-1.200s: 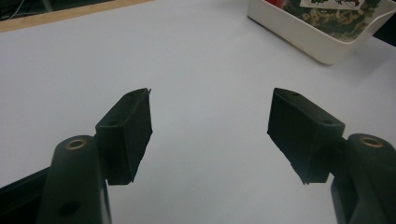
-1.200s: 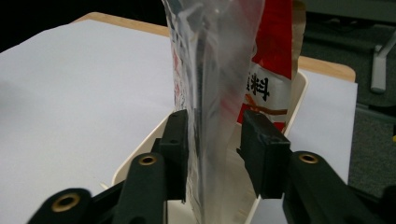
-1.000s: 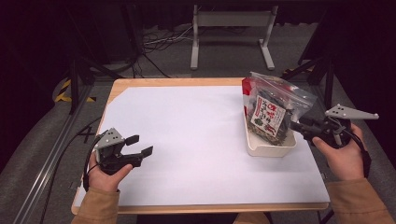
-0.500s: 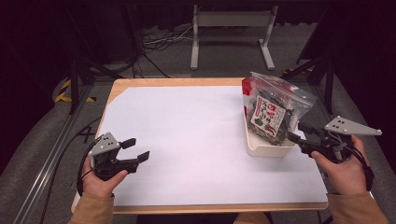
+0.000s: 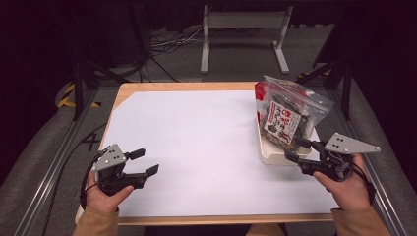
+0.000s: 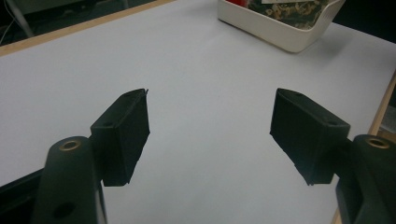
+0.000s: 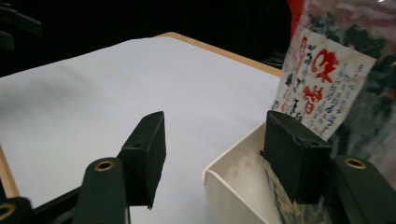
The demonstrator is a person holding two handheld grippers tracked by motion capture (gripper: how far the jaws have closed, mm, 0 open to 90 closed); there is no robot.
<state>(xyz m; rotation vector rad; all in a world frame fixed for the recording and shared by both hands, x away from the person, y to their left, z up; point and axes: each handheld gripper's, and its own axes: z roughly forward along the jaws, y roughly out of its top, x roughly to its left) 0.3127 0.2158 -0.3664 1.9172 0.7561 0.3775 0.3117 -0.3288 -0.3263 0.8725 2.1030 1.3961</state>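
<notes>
Two tools work over one bench (image 5: 196, 147) covered by a white sheet. The right tool (image 5: 294, 150) sits at the near corner of the cream tray (image 5: 268, 156); in the right gripper view one jaw stands outside the tray wall and the other inside it, against the foot of the clear bag of dark dried food (image 5: 287, 110). Its jaws have just been opening and stand wide, the pads pressing on nothing, so the bag is free. The bag stands nearly upright in the tray, leaning on the far wall, which keeps it from toppling without a grip; the tray rests at the right edge of the bench. The left tool (image 5: 145, 161) hovers low over the bare sheet near the left front corner, well apart from the tray, its jaws spread wide and empty, probably parked there to leave the right hand room.
</notes>
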